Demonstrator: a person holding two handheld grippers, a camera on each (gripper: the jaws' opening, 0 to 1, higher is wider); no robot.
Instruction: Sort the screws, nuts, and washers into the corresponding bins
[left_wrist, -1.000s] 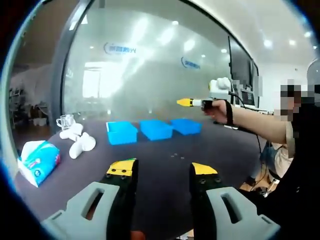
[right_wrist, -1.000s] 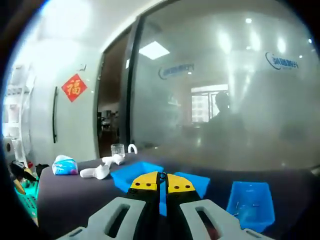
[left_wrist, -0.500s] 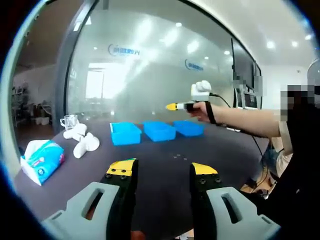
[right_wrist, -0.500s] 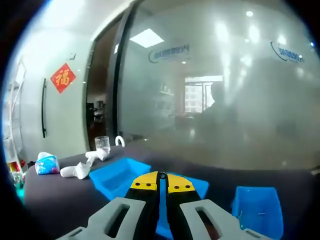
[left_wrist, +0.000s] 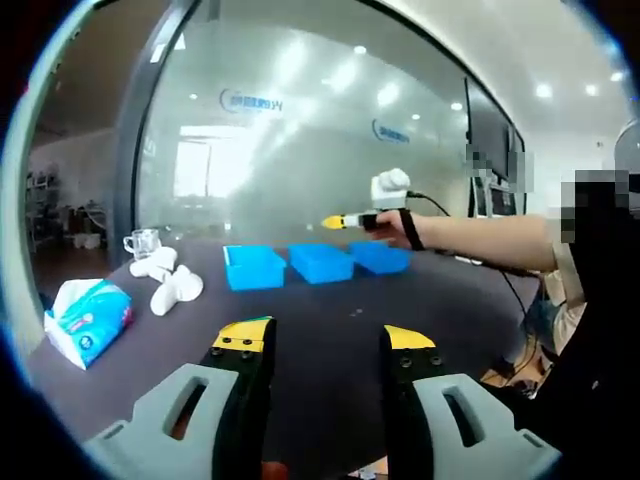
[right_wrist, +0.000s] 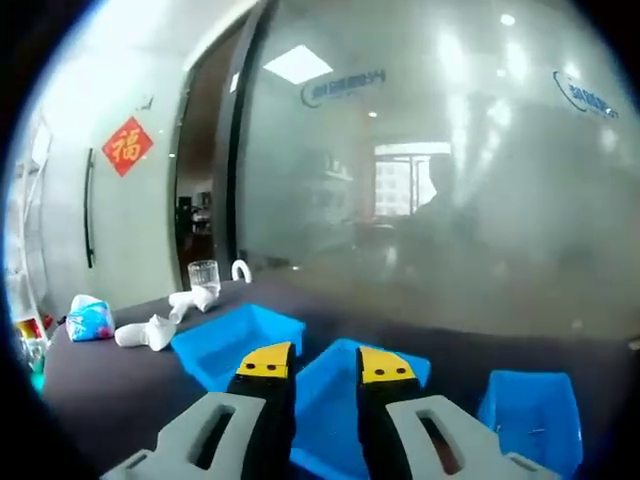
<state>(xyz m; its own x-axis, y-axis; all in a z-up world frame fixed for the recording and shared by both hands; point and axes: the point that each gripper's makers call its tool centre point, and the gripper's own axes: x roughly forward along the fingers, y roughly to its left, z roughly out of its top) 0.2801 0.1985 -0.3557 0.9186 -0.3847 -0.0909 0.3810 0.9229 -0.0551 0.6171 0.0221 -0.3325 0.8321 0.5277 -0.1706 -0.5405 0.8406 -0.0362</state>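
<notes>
Three blue bins stand in a row on the dark table (left_wrist: 330, 350): left bin (left_wrist: 253, 267), middle bin (left_wrist: 321, 262), right bin (left_wrist: 380, 257). A few tiny metal parts (left_wrist: 355, 312) lie loose in front of them. My left gripper (left_wrist: 326, 337) hovers open and empty over the near table. A hand holds the yellow-tipped right gripper (left_wrist: 335, 222) above the bins. In the right gripper view, my right gripper (right_wrist: 326, 362) is open with nothing between its fingers, over the middle bin (right_wrist: 325, 405). The left bin (right_wrist: 235, 340) and right bin (right_wrist: 535, 420) flank it.
A tissue pack (left_wrist: 85, 320), white crumpled objects (left_wrist: 168, 287) and a glass cup (left_wrist: 140, 242) sit at the table's left end. A frosted glass wall (left_wrist: 300, 150) runs behind the table. A person's arm (left_wrist: 480, 243) reaches in from the right.
The right gripper's jaws were shut on a small ring-like part and have now parted; the part is gone from its tips. It has moved left and lower over the bins. The left gripper stayed open.
</notes>
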